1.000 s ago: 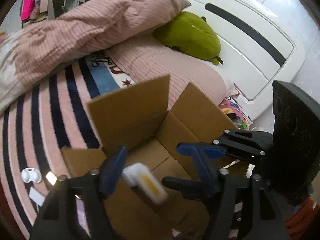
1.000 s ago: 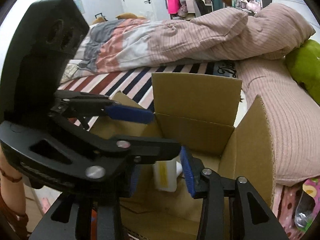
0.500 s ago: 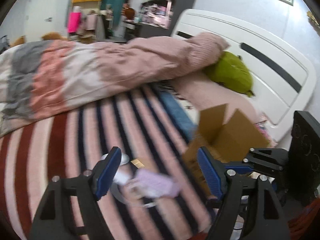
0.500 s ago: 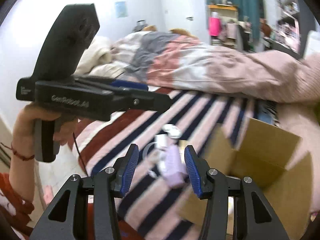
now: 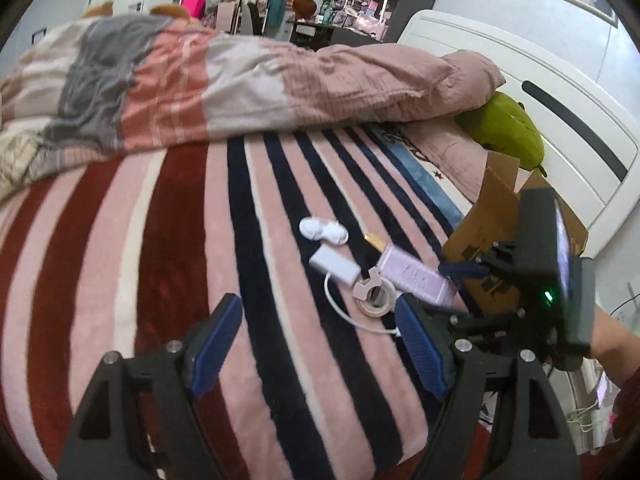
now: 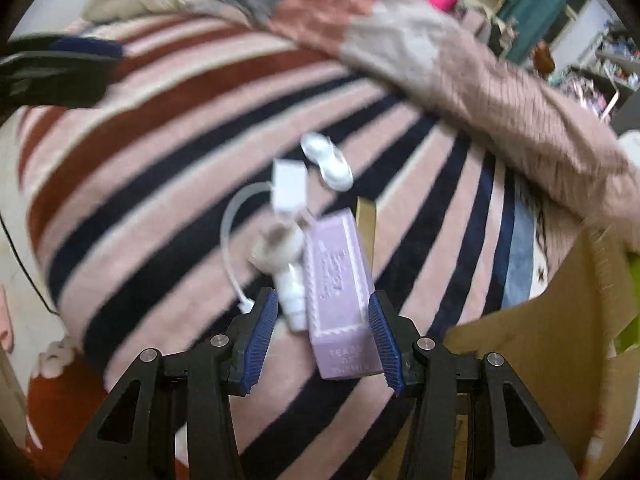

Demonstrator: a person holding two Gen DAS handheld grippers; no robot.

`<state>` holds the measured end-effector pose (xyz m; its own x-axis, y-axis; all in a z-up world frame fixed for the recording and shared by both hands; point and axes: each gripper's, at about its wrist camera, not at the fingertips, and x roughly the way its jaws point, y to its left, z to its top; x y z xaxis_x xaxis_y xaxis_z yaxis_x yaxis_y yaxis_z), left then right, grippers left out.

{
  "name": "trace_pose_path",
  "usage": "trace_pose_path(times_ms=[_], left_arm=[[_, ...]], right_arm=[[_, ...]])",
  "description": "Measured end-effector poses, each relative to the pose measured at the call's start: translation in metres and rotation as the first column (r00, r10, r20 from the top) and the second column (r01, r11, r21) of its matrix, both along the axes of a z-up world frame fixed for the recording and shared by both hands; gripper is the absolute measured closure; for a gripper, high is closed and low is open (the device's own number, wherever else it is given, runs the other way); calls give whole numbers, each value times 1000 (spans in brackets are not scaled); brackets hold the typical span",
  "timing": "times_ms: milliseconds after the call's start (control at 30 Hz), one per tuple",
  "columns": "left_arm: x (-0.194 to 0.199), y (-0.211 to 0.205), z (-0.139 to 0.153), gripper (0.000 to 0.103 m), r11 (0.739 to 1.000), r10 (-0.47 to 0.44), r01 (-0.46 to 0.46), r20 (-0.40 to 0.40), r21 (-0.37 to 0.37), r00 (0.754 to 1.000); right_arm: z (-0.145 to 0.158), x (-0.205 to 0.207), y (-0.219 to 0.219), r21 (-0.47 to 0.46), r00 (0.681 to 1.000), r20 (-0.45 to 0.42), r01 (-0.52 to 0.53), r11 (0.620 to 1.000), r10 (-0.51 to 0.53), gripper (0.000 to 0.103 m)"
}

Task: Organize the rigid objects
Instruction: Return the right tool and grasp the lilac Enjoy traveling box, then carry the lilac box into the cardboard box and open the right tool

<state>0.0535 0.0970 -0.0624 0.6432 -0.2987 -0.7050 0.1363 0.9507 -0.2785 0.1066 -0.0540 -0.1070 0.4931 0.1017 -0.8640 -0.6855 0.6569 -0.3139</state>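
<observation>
A lilac box point(image 6: 340, 280) lies on the striped blanket point(image 6: 168, 152), its near end between the fingers of my right gripper point(image 6: 322, 334). That gripper is open, and its pads do not press the box. A small white bottle point(image 6: 294, 292) and a tape roll point(image 6: 280, 244) lie against the box's left side. Beyond them are a white adapter point(image 6: 289, 186) with its cable and a white case point(image 6: 328, 162). My left gripper point(image 5: 320, 340) hangs open over bare blanket, left of the tape roll point(image 5: 374, 298) and lilac box point(image 5: 416, 278). The open cardboard box point(image 5: 496, 216) stands at the right.
A crumpled pink and grey duvet point(image 5: 240, 80) lies across the far side of the bed. A green plush point(image 5: 508, 132) rests by the white headboard point(image 5: 560, 92). Shelves and furniture stand beyond. A person's forearm point(image 5: 612, 336) is at the right edge.
Both grippers left the cardboard box and swung out over the striped blanket. The yellow-labelled white bottle stayed behind in the box. My right gripper came down around the lilac box.
</observation>
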Motion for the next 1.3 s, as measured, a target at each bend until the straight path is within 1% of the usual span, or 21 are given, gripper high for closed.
trace_pose_path(times_ms=[67,133,167,200,267,333,433,533,633,667,700,767,833,867,900,933,967,1033,1100,1200,1300], left_arm=[[0,2,-10,27,1000,3,-3,-14,-9,1000],[0,3,-15,27,1000,1,-1,-21,-16,1000],[1,3,-16,27,1000,-1,0,-22,-21,1000],[1,3,-18,27,1000,-2,1,-24,-29,1000],[2,3,-20,27,999,-6,5,-26,-39,1000],[2,0,-21,27,999,-12,11,-25,-45,1000],[1,-4,-18,27,999,-17,16,-18,-50,1000],[-1,-5,-15,27,999,-19,19,-16,-46,1000],[-2,-5,-15,27,999,-15,14,-19,-40,1000],[-2,-4,-15,27,999,-14,14,-20,-40,1000],[-2,-4,-14,27,999,-14,13,-19,-41,1000],[-3,-5,-14,27,999,-14,13,-18,-42,1000],[-3,-5,-14,27,999,-17,16,-20,-40,1000],[-4,-6,-14,27,999,-17,16,-22,-38,1000],[-3,-5,-14,27,999,-16,16,-24,-37,1000],[-3,-5,-14,27,999,-15,14,-25,-35,1000],[-3,-4,-14,27,999,-14,13,-26,-35,1000],[-4,-4,-12,27,999,-13,12,-24,-42,1000],[-5,-5,-8,27,998,-20,19,-18,-52,1000],[-7,-10,5,27,995,-41,41,5,-86,999],[-8,-18,21,27,988,-63,68,36,-138,997]], right_arm=[[-10,8,-3,-33,999,5,35,999,-35,60],[-13,9,-5,-43,999,17,45,998,-44,60],[-12,10,-4,-45,999,20,48,998,-47,61],[-12,10,-5,-46,998,24,51,998,-50,66],[-12,12,-4,-46,998,29,52,998,-50,68],[-13,13,-2,-56,999,29,38,998,-36,68],[-15,14,3,-81,999,42,24,996,-20,65],[-15,19,4,-67,999,35,29,997,-27,64],[-14,21,4,-73,999,34,28,997,-26,64],[-14,22,5,-79,999,37,28,996,-25,62],[-15,24,5,-81,999,32,31,996,-29,53],[-15,28,4,-68,999,24,50,996,-49,44],[-16,31,3,-64,998,12,67,996,-67,44],[-17,32,3,-57,998,3,66,996,-66,44],[-17,32,3,-56,998,-3,60,997,-61,50],[-18,32,3,-53,998,-14,53,997,-54,60],[-19,32,3,-48,998,-45,45,998,-47,71],[-18,30,2,-26,998,-54,39,999,-40,71],[-12,25,2,-2,999,-31,29,1000,-29,71],[8,11,3,61,1000,-15,2,998,-1,71],[31,-7,7,125,998,-25,-59,990,63,71]])
